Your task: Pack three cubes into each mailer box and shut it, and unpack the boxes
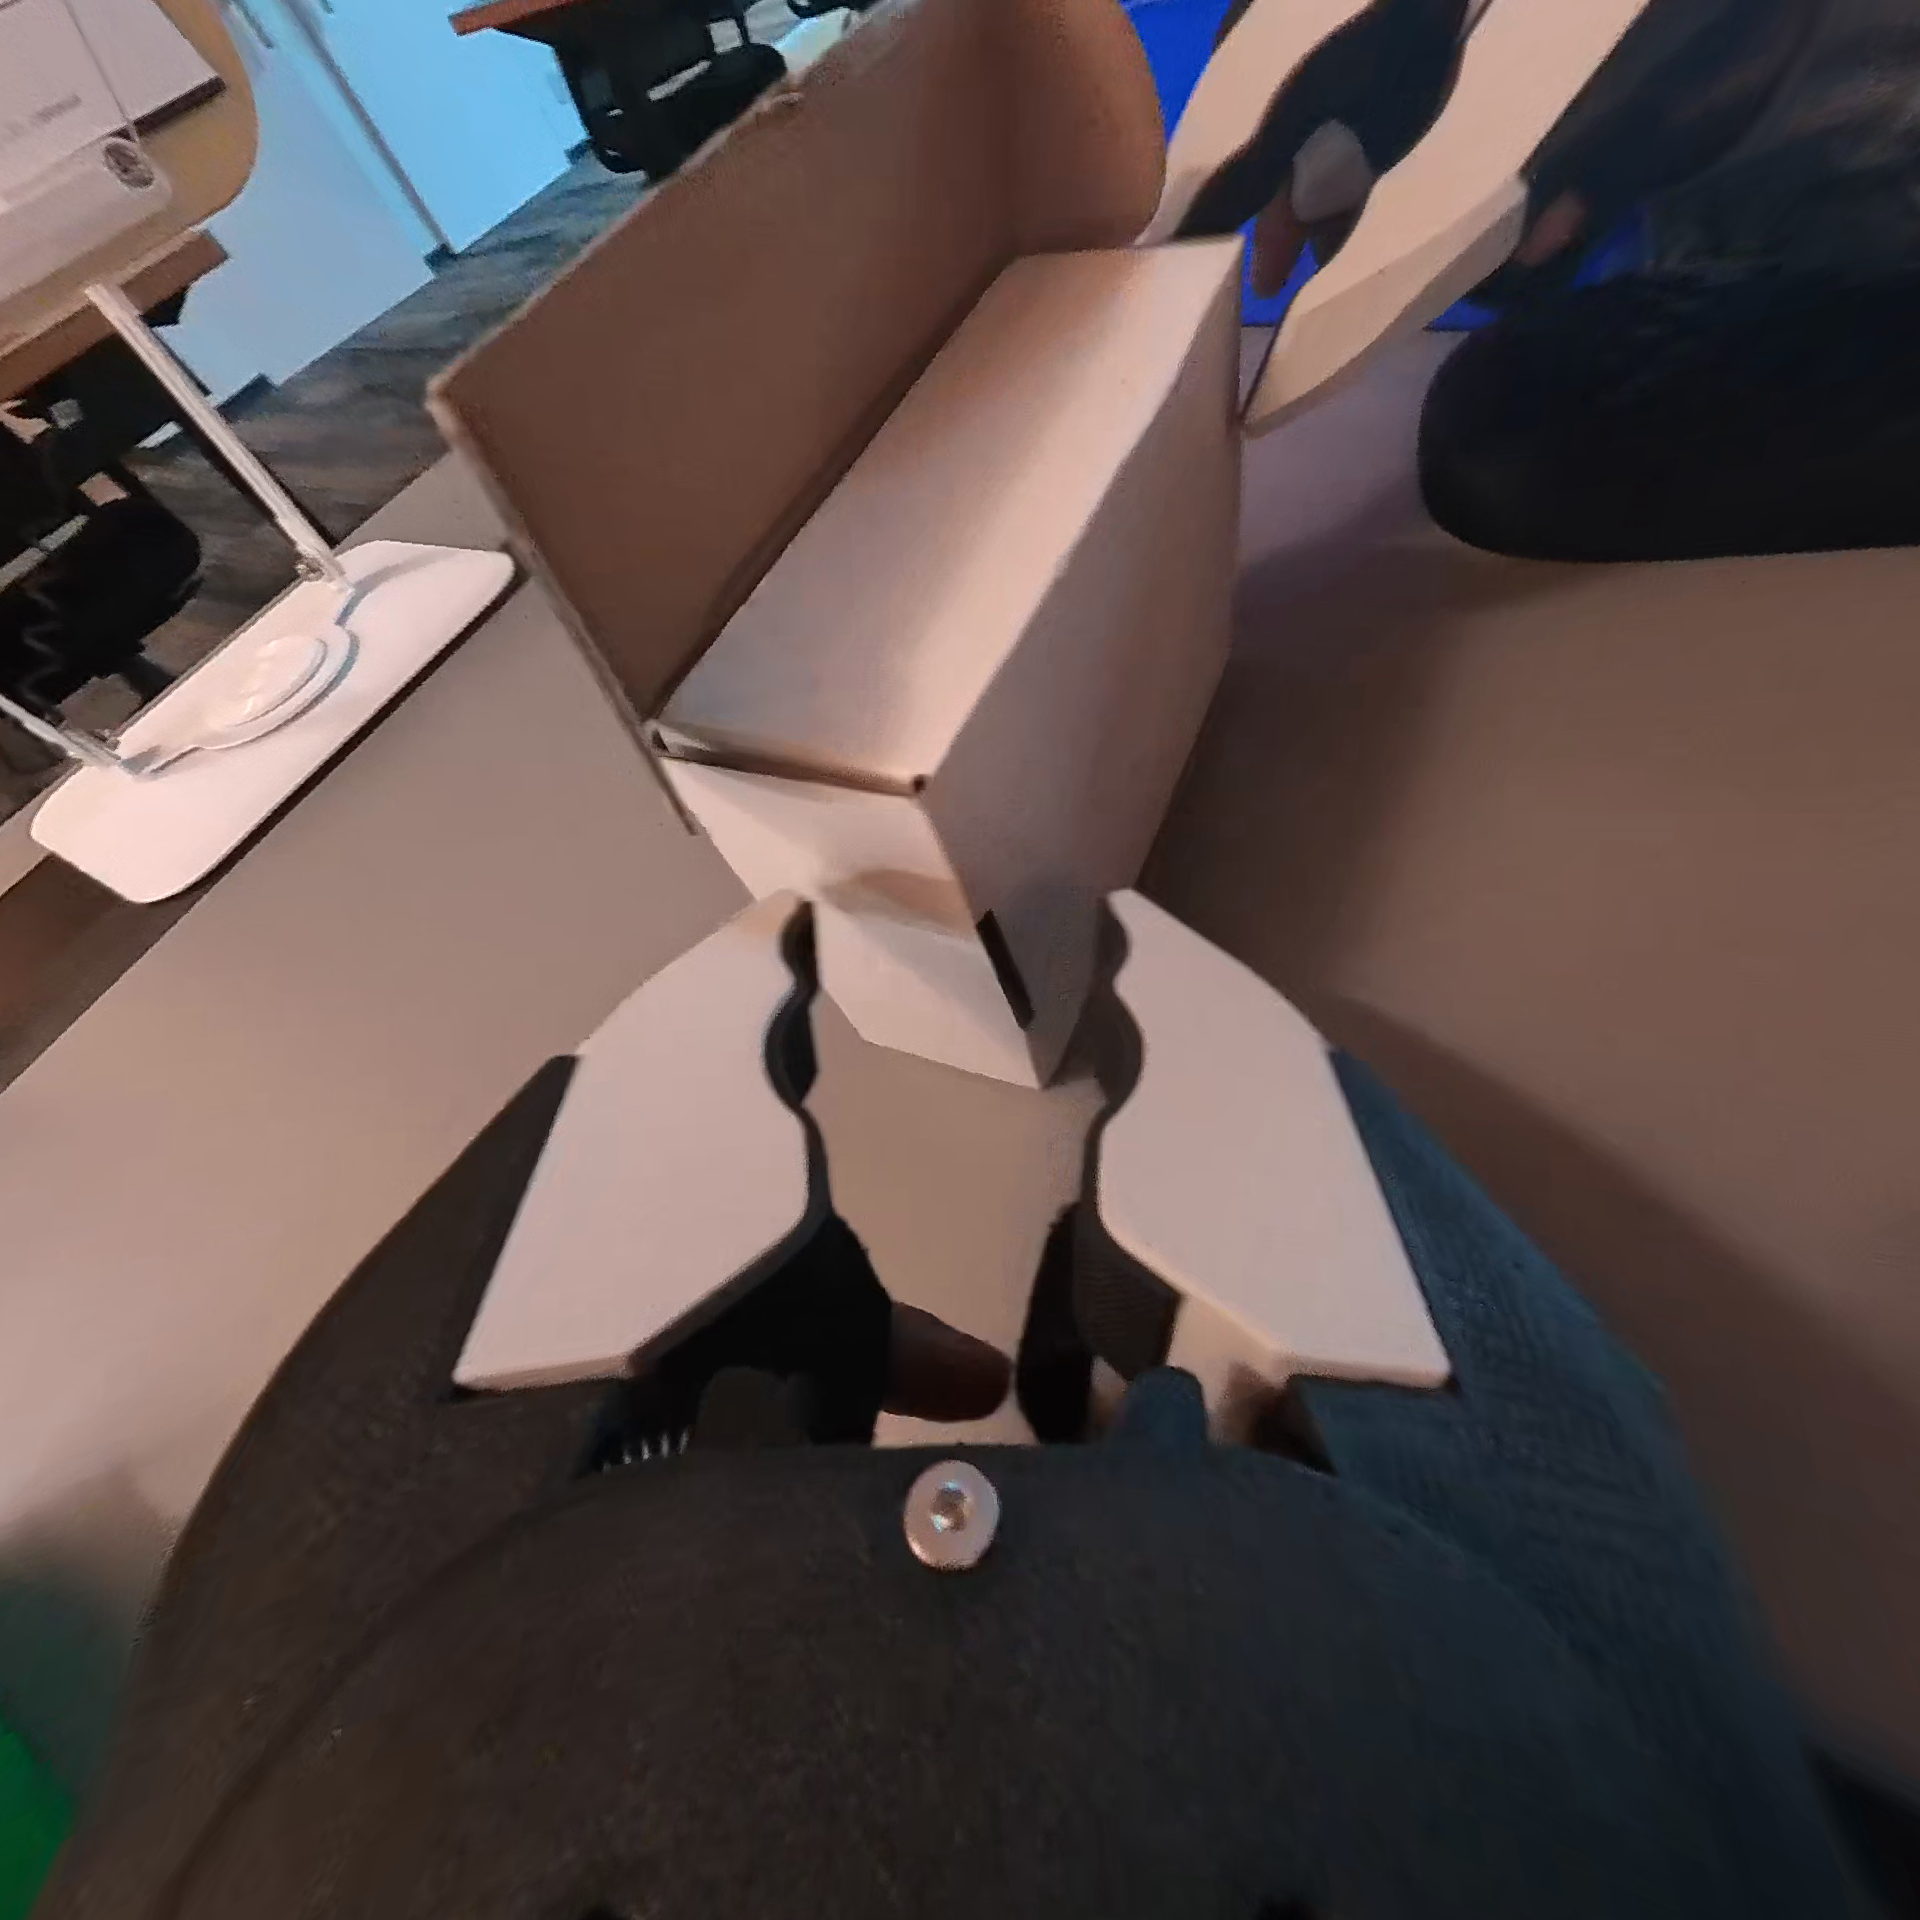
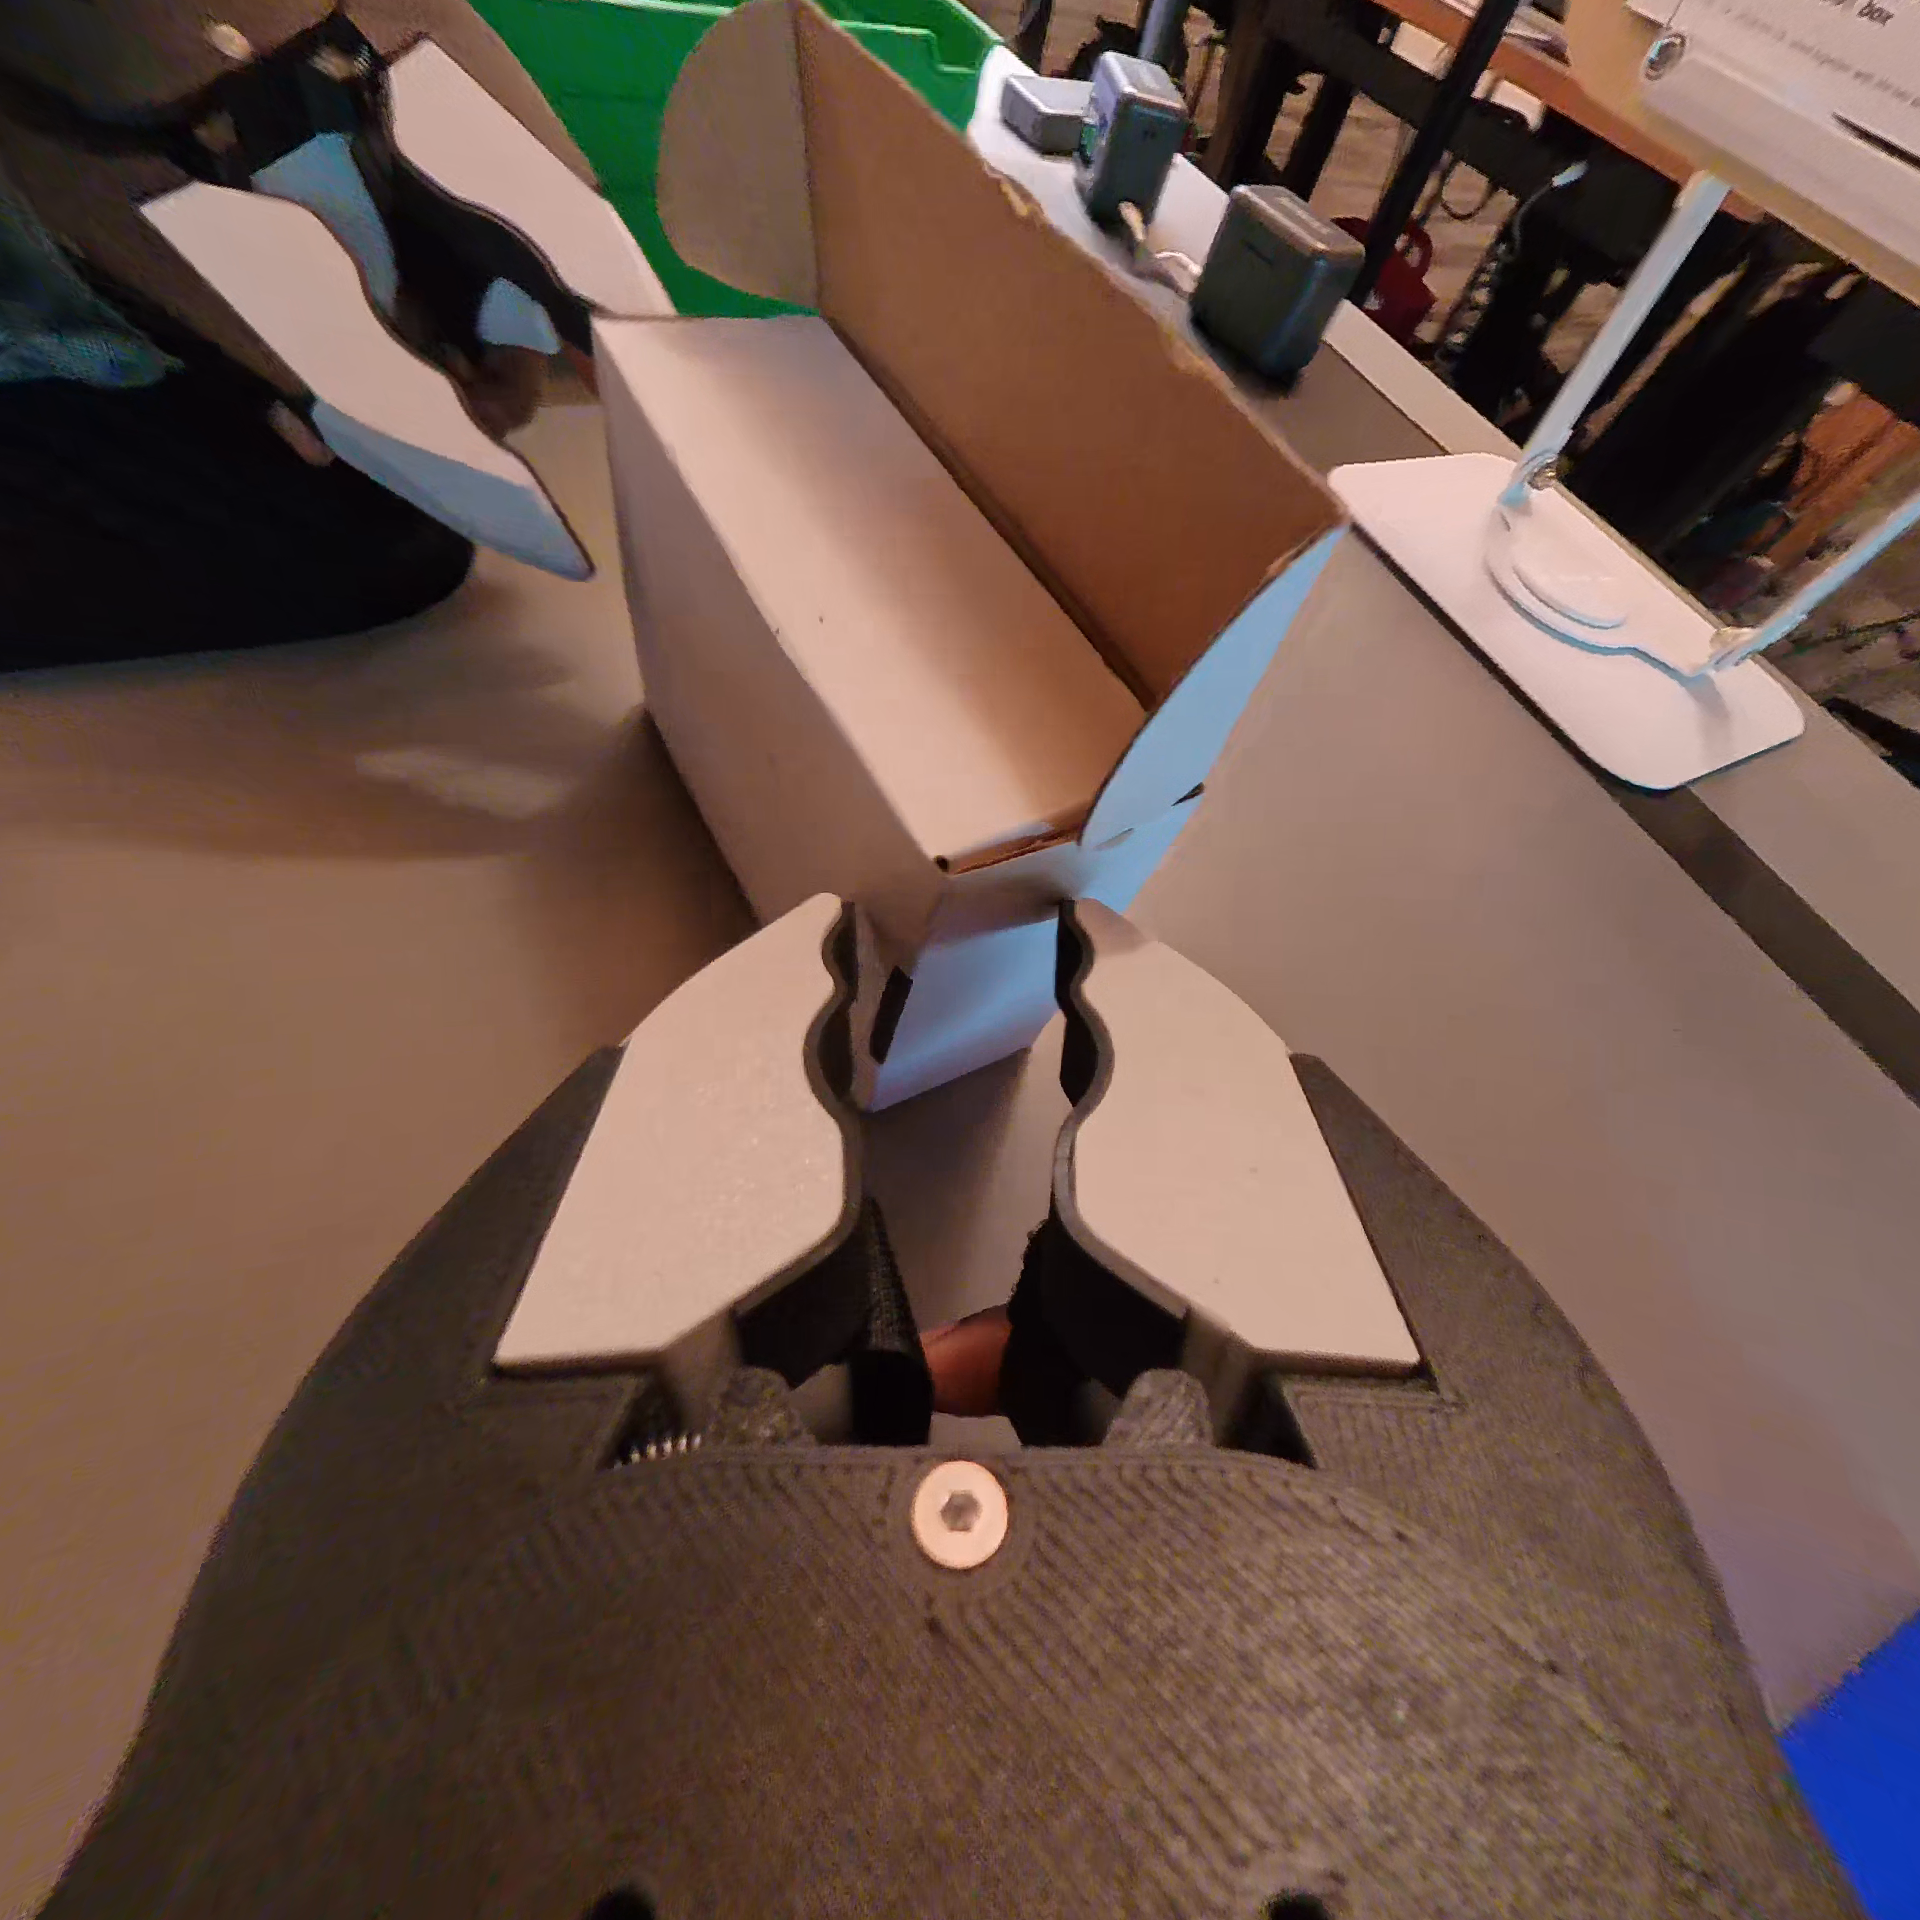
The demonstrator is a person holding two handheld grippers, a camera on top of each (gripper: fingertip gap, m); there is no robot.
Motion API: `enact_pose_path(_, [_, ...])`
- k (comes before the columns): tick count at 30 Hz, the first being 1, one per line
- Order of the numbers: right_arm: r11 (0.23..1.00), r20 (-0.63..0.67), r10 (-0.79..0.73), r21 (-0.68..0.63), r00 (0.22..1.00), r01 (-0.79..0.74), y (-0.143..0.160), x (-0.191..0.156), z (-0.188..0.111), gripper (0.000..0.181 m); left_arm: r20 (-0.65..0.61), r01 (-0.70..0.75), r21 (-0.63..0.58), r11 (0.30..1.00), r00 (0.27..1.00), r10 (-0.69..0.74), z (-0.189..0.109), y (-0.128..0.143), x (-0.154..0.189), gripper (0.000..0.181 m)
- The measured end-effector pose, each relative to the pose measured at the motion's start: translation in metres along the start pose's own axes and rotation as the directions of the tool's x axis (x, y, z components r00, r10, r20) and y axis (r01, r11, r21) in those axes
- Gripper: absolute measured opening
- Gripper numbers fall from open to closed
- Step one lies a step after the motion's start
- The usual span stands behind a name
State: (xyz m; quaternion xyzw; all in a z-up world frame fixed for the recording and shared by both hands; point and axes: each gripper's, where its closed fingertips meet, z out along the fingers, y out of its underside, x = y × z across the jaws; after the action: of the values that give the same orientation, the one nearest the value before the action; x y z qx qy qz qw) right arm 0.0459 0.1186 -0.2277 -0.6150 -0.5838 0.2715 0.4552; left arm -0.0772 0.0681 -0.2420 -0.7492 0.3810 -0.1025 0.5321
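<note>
A white mailer box is held between my two grippers, one at each short end. Its white top panel lies over the body, and a long flap with a brown inside stands up along one long edge. My left gripper is shut on the near end of the box. My right gripper is shut on the opposite end. Each gripper also shows at the far end in the other's view: the right gripper and the left gripper. No cubes are visible, and the inside of the box is hidden.
A white stand base sits near the table's far edge and also shows in the left wrist view. Small grey devices and a green bin stand behind the box. A dark sleeve lies beside it.
</note>
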Motion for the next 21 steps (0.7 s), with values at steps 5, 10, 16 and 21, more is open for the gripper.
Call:
enact_pose_path(5, [0.990,0.064,0.086,0.103,0.994,-0.092,-0.010,0.001,-0.016,0.059,0.021,0.050,0.167,0.985,0.998,-0.055,-0.025,-0.021,-0.011,0.065])
enact_pose_path(10, [0.970,-0.004,0.106,0.221,0.994,-0.102,-0.033,0.016,-0.032,0.037,0.163,0.143,0.307,0.941,0.966,-0.200,-0.049,-0.048,-0.048,0.032])
enact_pose_path(16, [0.968,-0.027,0.103,0.231,0.994,-0.094,-0.037,0.024,-0.031,0.014,0.115,0.210,0.235,0.949,0.964,-0.241,-0.037,-0.046,-0.051,0.007])
enact_pose_path(21, [0.982,-0.020,0.078,0.172,0.997,-0.073,-0.034,0.021,-0.021,0.008,0.093,0.206,0.195,0.959,0.970,-0.227,-0.028,-0.044,-0.046,0.006])
